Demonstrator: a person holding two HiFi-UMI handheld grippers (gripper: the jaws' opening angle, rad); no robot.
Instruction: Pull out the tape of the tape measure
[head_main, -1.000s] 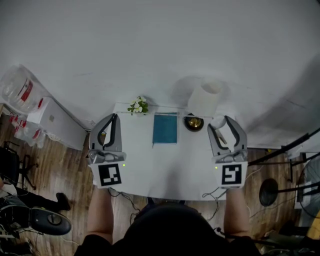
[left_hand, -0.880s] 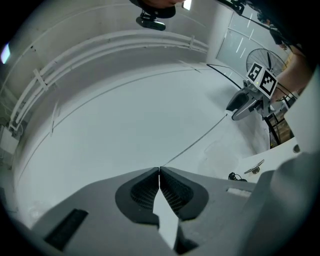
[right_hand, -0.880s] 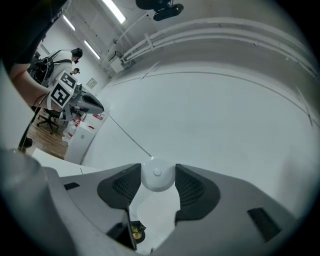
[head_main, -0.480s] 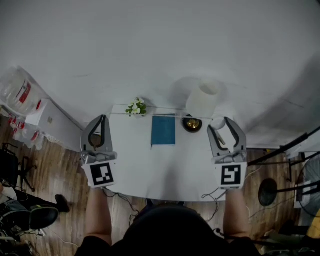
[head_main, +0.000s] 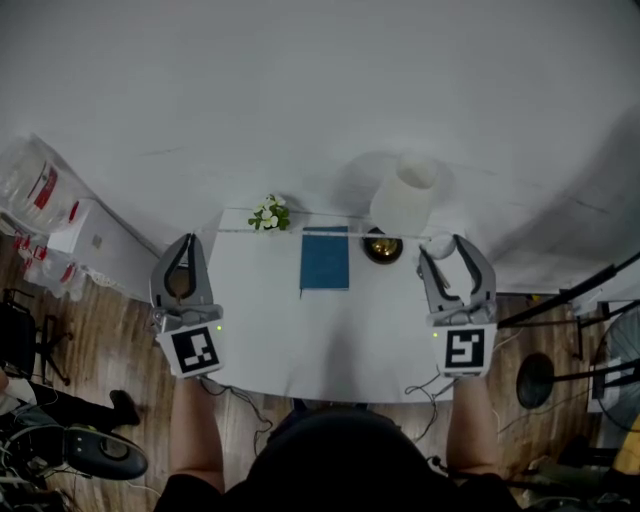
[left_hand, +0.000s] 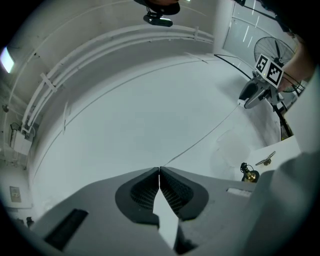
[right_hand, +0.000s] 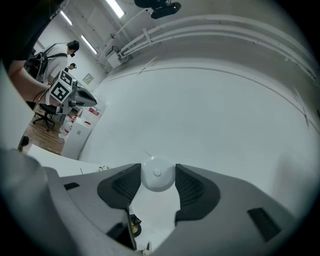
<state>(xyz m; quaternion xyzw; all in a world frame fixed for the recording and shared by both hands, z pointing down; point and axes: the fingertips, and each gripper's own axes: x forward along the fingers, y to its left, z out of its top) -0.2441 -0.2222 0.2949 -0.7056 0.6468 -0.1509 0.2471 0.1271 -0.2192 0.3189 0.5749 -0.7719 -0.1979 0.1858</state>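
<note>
Left gripper view: the left gripper (left_hand: 159, 171) is seen pressed together on the end of the thin tape (left_hand: 200, 137), which is strung to the round white tape measure case (right_hand: 157, 175) pinched by the right gripper (right_hand: 157, 182). The tape is judged light, springy and slippery, and is best held at its tip.

The worktop (head_main: 300, 340) is viewed from high overhead, steeply downward. Cameras on the left gripper (head_main: 188, 240) and right gripper (head_main: 441, 246) are aimed closely along their jaws, each catching the other gripper beyond.
</note>
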